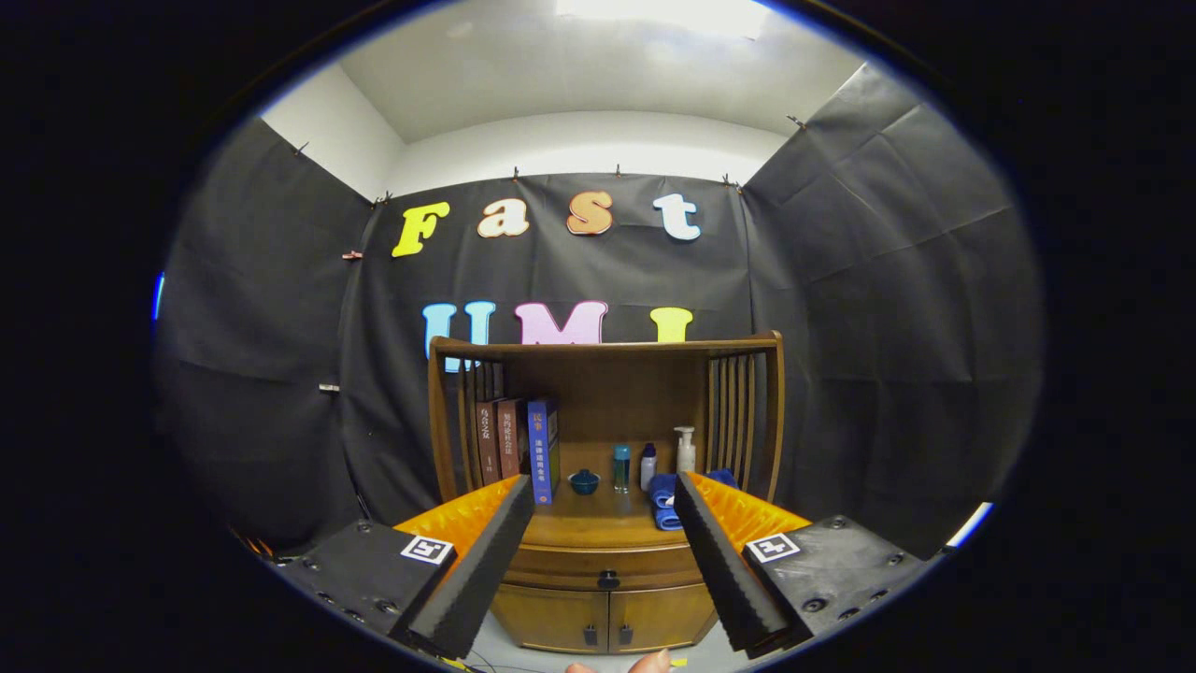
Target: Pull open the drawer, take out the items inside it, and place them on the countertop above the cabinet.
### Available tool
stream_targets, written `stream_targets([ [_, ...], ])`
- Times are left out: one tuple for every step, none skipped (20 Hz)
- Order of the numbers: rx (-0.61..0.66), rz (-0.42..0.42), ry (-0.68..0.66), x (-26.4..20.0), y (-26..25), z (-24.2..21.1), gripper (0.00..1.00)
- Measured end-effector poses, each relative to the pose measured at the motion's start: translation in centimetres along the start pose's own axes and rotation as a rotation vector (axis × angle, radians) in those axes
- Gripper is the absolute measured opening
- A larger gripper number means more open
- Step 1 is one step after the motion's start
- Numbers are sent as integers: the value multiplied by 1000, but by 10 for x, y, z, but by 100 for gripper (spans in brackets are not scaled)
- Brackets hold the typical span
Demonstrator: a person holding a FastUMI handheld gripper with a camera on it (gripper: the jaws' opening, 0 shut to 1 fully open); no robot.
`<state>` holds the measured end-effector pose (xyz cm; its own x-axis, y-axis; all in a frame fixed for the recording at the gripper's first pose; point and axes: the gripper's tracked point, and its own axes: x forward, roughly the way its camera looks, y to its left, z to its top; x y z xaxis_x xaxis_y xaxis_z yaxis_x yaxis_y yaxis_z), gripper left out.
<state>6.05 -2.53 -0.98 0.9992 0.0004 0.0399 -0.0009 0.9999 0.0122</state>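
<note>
A wooden cabinet (607,393) stands against the booth's back wall, some way beyond my gripper (603,551). Its drawer (607,566) sits shut under the countertop (598,519), with a small dark knob (608,580) at the middle of its front. The gripper is open, fingers spread wide, and the drawer front shows between them with nothing held. What lies in the drawer is hidden.
On the countertop stand three books (519,444) at the left, a small blue bowl (584,481), a teal bottle (621,467), a white bottle (647,465), a pump bottle (685,451) and rolled blue towels (665,500). Two lower doors (607,619) sit below the drawer. A fingertip (649,662) shows underneath.
</note>
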Motion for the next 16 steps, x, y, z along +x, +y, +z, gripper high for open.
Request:
stream_targets([
  [-5, 2, 2, 12, -2, -10, 98],
  [-10, 3, -1, 26, -3, -19, 98],
  [-18, 6, -4, 42, -3, -30, 98],
  [-30, 11, 1, 55, -3, -45, 98],
  [-37, 19, 15, 70, -1, -63, 98],
  [-33, 19, 22, 81, -1, -78, 98],
  [-18, 21, 31, 92, 1, -97, 98],
  [-3, 20, 46, 103, 4, -112, 98],
  [5, 20, 68, 112, 5, -133, 98],
  [6, 17, 94, 121, 3, -156, 98],
  [3, 14, 114, 128, 2, -176, 98],
  [-14, 12, 136, 134, 3, -196, 98],
  [-35, 11, 155, 138, 3, -214, 98],
  [-50, 9, 173, 143, 2, -234, 98],
  [-53, 13, 193, 145, 3, -250, 98],
  [-46, 14, 206, 148, 4, -264, 99],
])
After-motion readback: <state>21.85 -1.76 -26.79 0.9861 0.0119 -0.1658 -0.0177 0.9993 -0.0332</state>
